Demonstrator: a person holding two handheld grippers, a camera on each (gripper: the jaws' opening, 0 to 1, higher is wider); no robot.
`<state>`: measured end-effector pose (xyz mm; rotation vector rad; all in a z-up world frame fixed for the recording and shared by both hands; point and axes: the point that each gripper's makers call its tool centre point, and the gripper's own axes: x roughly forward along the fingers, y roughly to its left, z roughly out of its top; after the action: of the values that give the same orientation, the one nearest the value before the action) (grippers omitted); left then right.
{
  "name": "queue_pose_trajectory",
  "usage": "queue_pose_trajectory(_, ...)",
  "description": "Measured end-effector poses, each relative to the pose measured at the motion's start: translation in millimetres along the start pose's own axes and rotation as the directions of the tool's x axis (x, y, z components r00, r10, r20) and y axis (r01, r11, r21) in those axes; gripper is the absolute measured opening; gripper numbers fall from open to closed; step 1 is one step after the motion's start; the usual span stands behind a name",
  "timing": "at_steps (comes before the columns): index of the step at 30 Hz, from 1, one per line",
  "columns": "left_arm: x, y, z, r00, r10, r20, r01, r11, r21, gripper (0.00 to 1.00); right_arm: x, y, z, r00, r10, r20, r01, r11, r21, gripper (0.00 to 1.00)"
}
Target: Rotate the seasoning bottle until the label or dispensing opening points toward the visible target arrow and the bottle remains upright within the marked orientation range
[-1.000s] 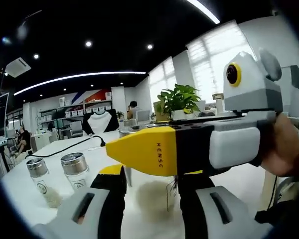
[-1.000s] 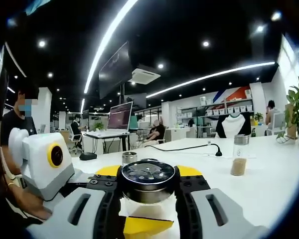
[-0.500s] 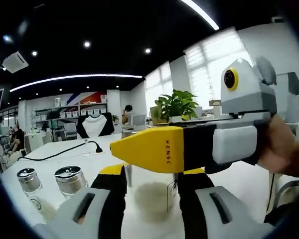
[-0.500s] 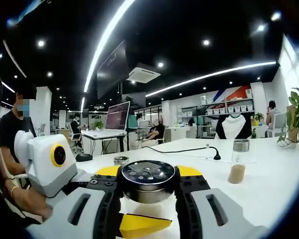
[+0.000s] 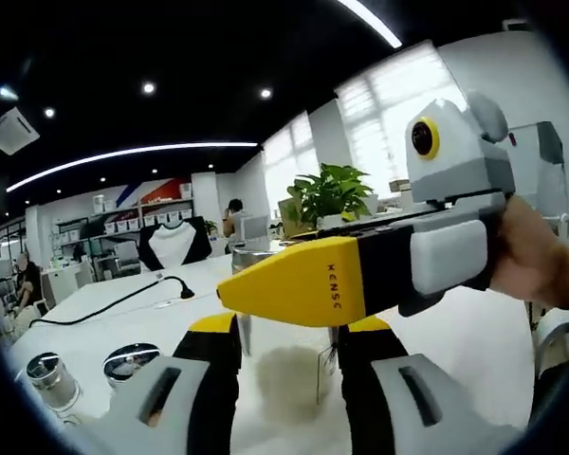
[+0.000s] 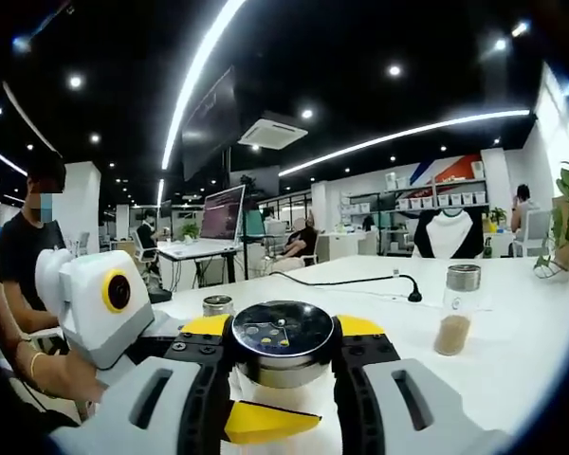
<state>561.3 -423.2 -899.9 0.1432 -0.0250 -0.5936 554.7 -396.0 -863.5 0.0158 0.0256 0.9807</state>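
A glass seasoning bottle with pale granules stands upright between the jaws of my left gripper, which is shut on its body. My right gripper reaches in from the right, its yellow jaw lying across the bottle's top. In the right gripper view the bottle's round metal shaker cap sits between the yellow-tipped jaws of the right gripper, which is shut on it. The left gripper comes in from the lower left, held by a person's hand.
Two more metal-capped bottles stand at the lower left on the white table. A bottle of brown seasoning and a small capped jar stand farther off. A black cable crosses the table. A potted plant is behind.
Both grippers stay shut on the bottle. The left view has swung, so the two spare bottles slid down and left. The hole pattern on the cap looks slightly turned.
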Motion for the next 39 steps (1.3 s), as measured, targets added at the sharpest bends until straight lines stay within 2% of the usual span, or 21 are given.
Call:
queue_pose_trajectory(17,11.1,-1.9,-12.2,0.999,-0.031,-0.01,0.031,0.998,-0.054,0.42,2.6,-10.3,-13.3,0.998,-0.046,-0.047,0.044,0.999,-0.031,0.39)
queue_pose_trajectory(26,12.4,1.3,-12.1,0.999,-0.039,-0.012,0.039,0.998,-0.054,0.42,6.4,-13.3,-13.8,0.998,-0.054,-0.043,0.053,0.998,-0.022,0.39)
queue_pose_trajectory(32,13.8,5.0,-12.7,0.999,-0.051,-0.007,0.05,0.996,-0.08,0.42,10.5,-16.3,-14.5,0.996,-0.08,-0.033,0.08,0.997,-0.01,0.39)
queue_pose_trajectory(34,13.9,5.1,-13.0,0.999,-0.048,-0.008,0.047,0.996,-0.079,0.43,11.6,-16.4,-14.6,0.996,-0.085,-0.032,0.085,0.996,-0.009,0.39)
queue_pose_trajectory(39,10.6,8.7,-11.6,1.0,0.015,-0.023,-0.015,1.0,-0.003,0.44,15.5,-15.6,-15.3,0.995,-0.1,-0.028,0.1,0.995,-0.01,0.39)
